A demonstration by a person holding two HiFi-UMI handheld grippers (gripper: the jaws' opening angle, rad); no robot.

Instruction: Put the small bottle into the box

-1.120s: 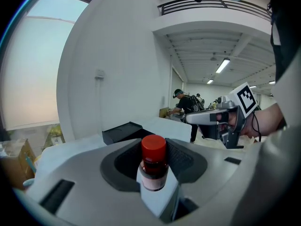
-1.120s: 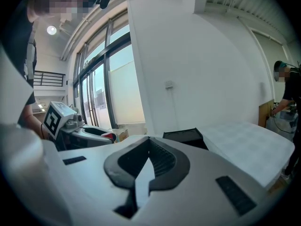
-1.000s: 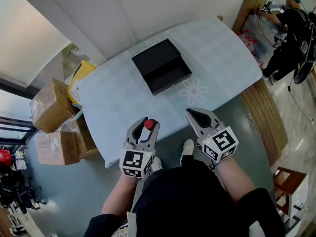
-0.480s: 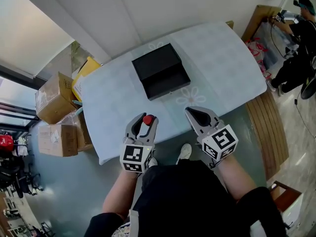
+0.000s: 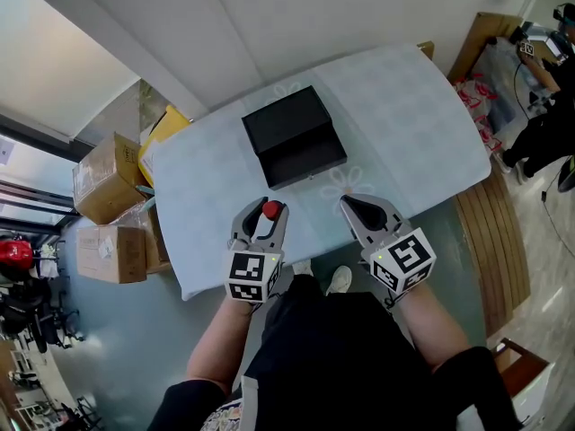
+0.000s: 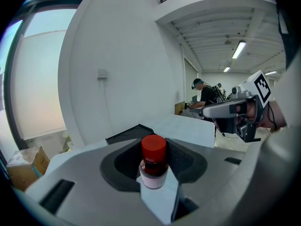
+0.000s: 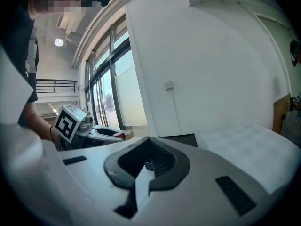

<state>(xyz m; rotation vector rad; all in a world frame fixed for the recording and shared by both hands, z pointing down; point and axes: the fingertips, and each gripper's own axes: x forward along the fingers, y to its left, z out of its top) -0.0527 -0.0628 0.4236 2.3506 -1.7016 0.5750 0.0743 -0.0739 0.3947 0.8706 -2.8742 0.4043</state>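
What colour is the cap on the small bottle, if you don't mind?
Red. The small bottle's cap shows best in the left gripper view.

The right gripper (image 7: 146,160) has its jaws pressed together with nothing in between. Past them a dark box (image 7: 181,138) sits on a pale table (image 7: 244,142). At the left is the left gripper (image 7: 113,133), and the red cap of the small bottle (image 7: 118,135) peeks out at its tip. Behind are a white wall (image 7: 211,69) and tall windows (image 7: 101,98).
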